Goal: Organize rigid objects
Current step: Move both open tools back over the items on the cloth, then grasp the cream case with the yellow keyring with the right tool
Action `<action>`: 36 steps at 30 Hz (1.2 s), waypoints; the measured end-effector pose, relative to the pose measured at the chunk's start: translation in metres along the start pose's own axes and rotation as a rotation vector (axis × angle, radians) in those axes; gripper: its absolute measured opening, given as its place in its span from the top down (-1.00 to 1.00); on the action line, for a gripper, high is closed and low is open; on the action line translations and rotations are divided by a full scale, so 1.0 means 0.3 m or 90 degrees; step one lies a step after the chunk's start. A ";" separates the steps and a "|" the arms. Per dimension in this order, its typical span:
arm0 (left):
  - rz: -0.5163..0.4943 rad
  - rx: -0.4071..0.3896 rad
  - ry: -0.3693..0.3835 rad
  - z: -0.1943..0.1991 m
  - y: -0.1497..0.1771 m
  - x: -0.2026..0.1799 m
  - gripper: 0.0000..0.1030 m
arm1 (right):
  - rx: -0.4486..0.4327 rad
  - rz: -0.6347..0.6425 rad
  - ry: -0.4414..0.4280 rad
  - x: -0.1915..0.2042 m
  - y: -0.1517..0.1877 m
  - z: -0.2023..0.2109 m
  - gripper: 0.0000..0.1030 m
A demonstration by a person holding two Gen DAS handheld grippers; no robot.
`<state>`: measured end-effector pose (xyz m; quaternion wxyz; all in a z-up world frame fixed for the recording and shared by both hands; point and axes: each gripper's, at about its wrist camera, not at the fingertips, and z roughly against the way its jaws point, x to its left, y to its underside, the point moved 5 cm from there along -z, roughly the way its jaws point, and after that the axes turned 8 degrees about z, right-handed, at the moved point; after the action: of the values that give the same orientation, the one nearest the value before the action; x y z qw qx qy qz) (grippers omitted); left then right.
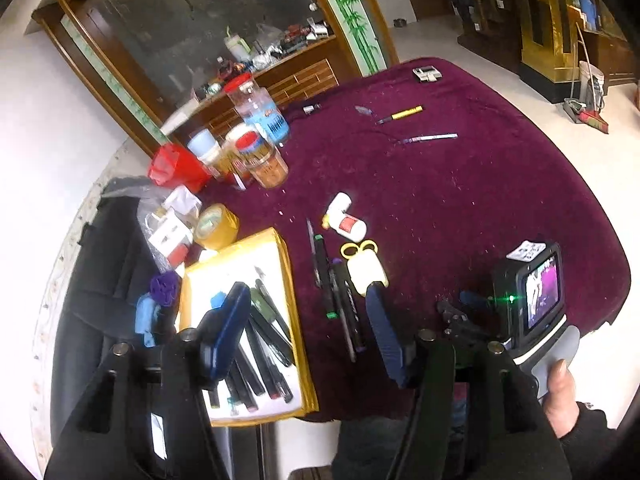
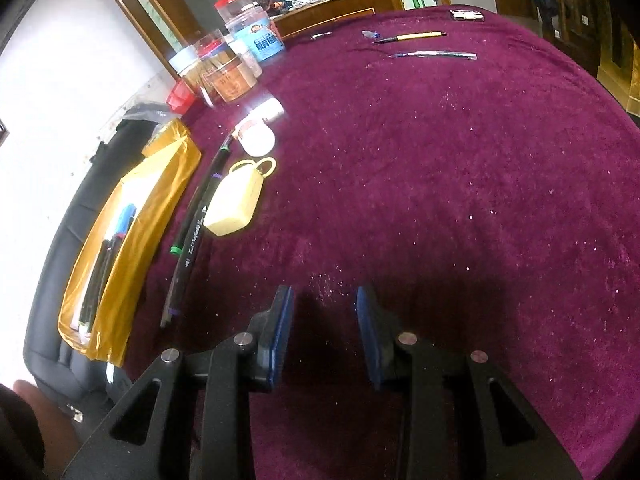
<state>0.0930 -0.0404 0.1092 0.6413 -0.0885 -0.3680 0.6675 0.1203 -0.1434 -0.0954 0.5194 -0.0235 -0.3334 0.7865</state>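
Two wrist views over a desk (image 2: 440, 160) draped in a magenta cloth. The left claw (image 1: 304, 316) stands wide with nothing between its blue pads, which hang above the gold-edged box (image 1: 296, 280) and the cloth beside it. The box sits at the desk's left edge and holds a bundle of dark markers (image 1: 260, 344). Just right of the box, three more black markers (image 1: 340, 300) lie side by side on the cloth, with pale yellow scissors (image 1: 362, 264) in their sheath touching them and a white bottle (image 1: 348, 220) lying just beyond. The right claw (image 2: 324, 336) is partly spread and empty, poised over bare cloth near the desk's front edge, well apart from the scissors. In the left view it appears at lower right, gripped by a hand (image 1: 560, 396). A cluster of jars (image 1: 256, 140) stands at the far left of the desk; a yellow pen (image 1: 400, 114) and a clear pen (image 1: 432, 138) lie far off on the cloth.
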 end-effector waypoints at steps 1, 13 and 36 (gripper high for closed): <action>0.001 -0.002 0.001 0.001 -0.003 0.006 -0.14 | -0.002 0.002 -0.003 0.003 -0.004 0.003 0.43; 0.161 0.058 0.160 -0.262 0.155 0.111 -0.40 | -0.050 -0.012 -0.069 0.014 -0.043 0.010 0.43; 0.297 0.065 0.283 -0.366 0.343 0.154 -0.40 | 0.023 0.113 -0.002 0.187 -0.191 -0.230 0.17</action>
<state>0.0688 0.0532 -0.0151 0.5393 -0.2819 -0.1546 0.7783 0.1669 -0.0486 -0.1002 0.4471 -0.0421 -0.3167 0.8355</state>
